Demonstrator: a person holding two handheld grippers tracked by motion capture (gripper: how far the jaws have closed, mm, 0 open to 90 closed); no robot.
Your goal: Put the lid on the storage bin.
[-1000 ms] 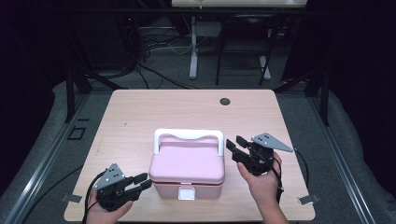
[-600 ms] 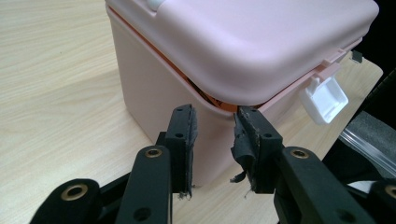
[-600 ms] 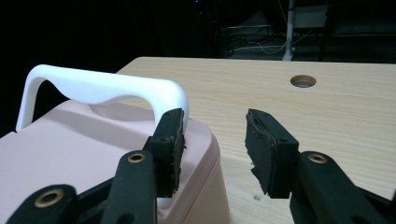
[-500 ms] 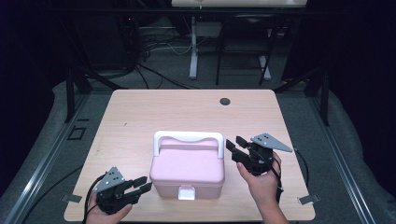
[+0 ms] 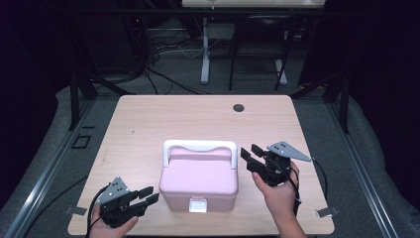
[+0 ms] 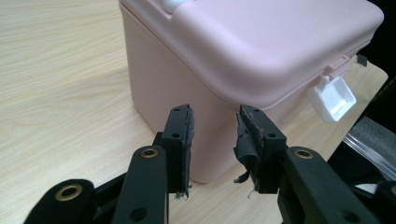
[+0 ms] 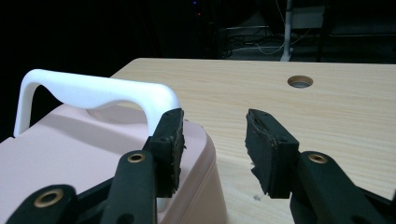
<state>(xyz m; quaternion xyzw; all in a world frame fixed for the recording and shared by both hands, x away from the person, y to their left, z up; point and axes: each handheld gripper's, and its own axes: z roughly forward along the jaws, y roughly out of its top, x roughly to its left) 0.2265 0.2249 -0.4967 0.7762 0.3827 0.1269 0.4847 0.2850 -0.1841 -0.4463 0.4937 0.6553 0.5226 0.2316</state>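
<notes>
Item: one pink lidded storage box point(image 5: 199, 181), plastic, standing upright near the front middle of a light wood-grain bench point(image 5: 148, 124). Lid closed; a white carry handle point(image 5: 199, 147) stands up along the rear edge of the lid, and a white latch tab point(image 5: 197, 205) sits at the centre of the front face, apparently fastened, though that is a judgement from its flush look. Contents: hidden by the closed lid; cannot be told. Attending tools: left gripper point(image 5: 146, 196), held low at the box's front left corner, jaws parted and holding nothing, pointing at the side wall just short of touching it; the left gripper view puts the corner straight ahead between the pads. Right gripper point(image 5: 249, 158), beside the box's right rear corner, jaws likewise spread and empty, its left finger point(image 7: 170, 140) lying in line with the handle's end. Placement suggests the two tools flank the box to steady it or to work latch and handle; which is intended cannot be settled. Other features: a round cable hole point(image 5: 238, 107) in the bench at the far side, well apart from the box.
</notes>
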